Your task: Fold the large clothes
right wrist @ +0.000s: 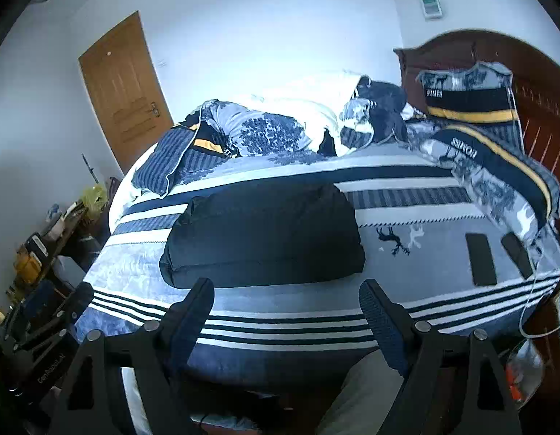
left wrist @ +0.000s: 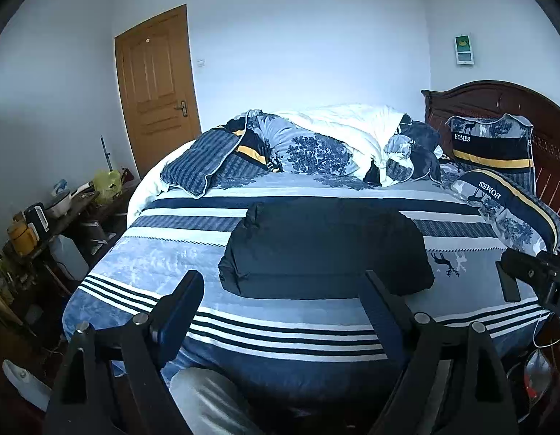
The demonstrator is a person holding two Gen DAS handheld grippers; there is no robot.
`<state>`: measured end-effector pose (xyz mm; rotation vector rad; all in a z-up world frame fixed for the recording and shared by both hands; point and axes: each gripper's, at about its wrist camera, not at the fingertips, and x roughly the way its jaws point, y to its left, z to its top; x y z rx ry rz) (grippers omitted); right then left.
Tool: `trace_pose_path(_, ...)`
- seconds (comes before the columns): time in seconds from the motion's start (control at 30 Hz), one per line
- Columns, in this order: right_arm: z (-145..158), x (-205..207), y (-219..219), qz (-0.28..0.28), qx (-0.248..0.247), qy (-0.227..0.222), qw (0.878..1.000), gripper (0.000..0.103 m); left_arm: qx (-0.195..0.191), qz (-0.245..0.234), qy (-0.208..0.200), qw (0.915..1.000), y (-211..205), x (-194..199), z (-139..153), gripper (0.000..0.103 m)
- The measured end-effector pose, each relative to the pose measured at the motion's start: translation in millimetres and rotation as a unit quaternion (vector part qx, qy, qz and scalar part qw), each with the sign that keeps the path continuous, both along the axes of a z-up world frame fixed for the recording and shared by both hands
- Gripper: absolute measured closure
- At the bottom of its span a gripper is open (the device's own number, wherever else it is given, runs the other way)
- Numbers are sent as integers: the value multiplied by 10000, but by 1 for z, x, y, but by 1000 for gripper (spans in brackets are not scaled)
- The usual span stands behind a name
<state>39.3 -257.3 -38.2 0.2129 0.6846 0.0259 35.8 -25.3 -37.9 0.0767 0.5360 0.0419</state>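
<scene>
A dark garment [left wrist: 325, 250], folded into a thick rectangle, lies flat on the striped blue-and-white bedspread [left wrist: 280, 330] in the middle of the bed. My left gripper [left wrist: 281, 279] hovers above the bed's near edge, just short of the garment, open with nothing between its fingers. In the right wrist view the same garment [right wrist: 263, 233] lies ahead and a little left. My right gripper [right wrist: 286, 284] is also open and empty, held clear of the cloth. The right gripper [left wrist: 515, 272] shows at the right edge of the left wrist view, and the left gripper [right wrist: 62, 311] at the lower left of the right wrist view.
A crumpled duvet [left wrist: 316, 145] and patterned pillows [left wrist: 497, 195] lie at the far side by the wooden headboard [left wrist: 497, 98]. Two dark flat objects [right wrist: 481, 259] and a white cable [right wrist: 534, 290] lie on the bed's right. A cluttered side table [left wrist: 44, 224] and a door [left wrist: 156, 87] are left. A person's leg [left wrist: 207, 398] is below.
</scene>
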Motion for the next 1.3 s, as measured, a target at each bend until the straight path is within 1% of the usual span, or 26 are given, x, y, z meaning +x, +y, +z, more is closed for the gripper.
trace_pose_path(0.13,4,-7,11,69,-252,-76,9996,18,19,19,20,10000,1,1,0,16)
trace_pose_path(0.27,7,-8,19,104,-395,-96,9991,18,-91,42,65,9999,4,0,0,16)
trace_pose_path(0.33,7,-8,21,130,-382,-96,9991,18,-125,38,79,9999,4,0,1,16)
trace_pose_path(0.67,7,-9,22,126,-425,-135,9989,18,-41,11,115,9999,-2,-1,-1,16)
trace_pose_path(1.3,3,-7,22,165,-417,-64,9990,18,21,-85,180,9998,-2,0,-2,16)
